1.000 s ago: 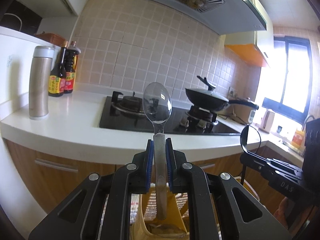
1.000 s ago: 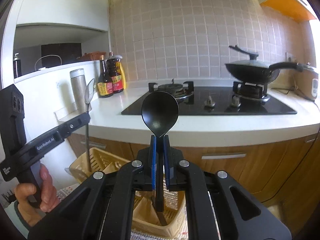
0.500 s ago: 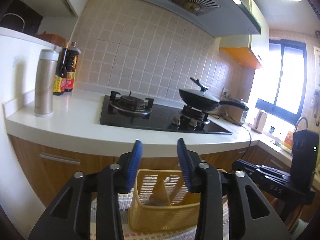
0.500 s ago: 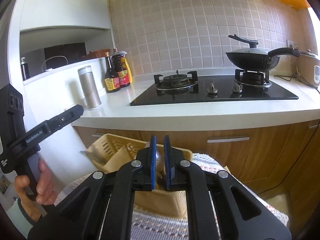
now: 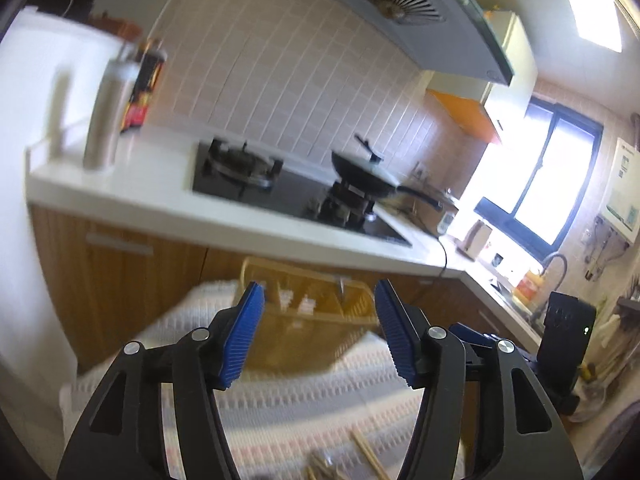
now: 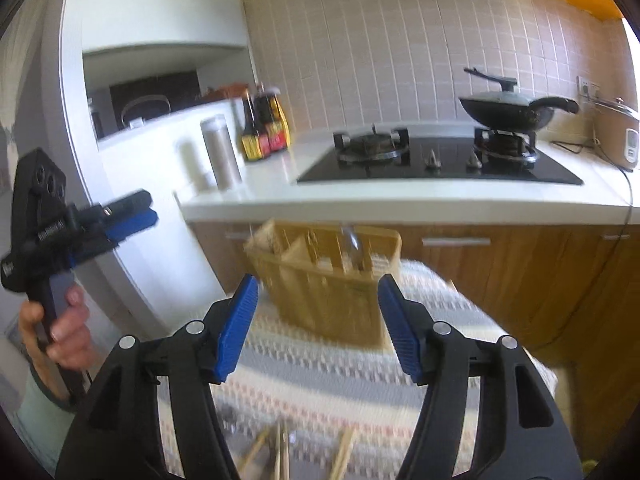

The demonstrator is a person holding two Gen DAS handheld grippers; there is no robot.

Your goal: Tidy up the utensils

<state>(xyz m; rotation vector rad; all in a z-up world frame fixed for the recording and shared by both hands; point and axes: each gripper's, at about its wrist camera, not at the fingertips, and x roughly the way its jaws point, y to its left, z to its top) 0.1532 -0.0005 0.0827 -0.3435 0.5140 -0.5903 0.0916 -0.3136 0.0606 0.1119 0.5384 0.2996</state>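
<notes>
A yellow slatted utensil basket [image 6: 324, 280] stands on a patterned woven cloth [image 6: 360, 384] and also shows in the left wrist view [image 5: 316, 320]. A metal spoon [image 6: 352, 246] stands in it; the picture is blurred. My right gripper [image 6: 318, 324] is open and empty, just short of the basket. My left gripper [image 5: 320, 332] is open and empty in front of the basket, and it shows from the side in the right wrist view [image 6: 128, 216]. Wooden chopsticks [image 6: 280, 456] lie on the cloth near the bottom edge, also in the left wrist view [image 5: 368, 456].
A white counter [image 6: 400, 204] with a black gas hob [image 6: 440, 160] runs behind the basket. A black pan [image 6: 508, 110], sauce bottles [image 6: 266, 128] and a steel flask [image 6: 222, 152] stand on it. Wooden cabinet fronts [image 6: 520, 272] are below.
Both grippers held spoons upright a second ago. Both have let go over the basket, opened wide and pulled back from it; the left view has tilted.
</notes>
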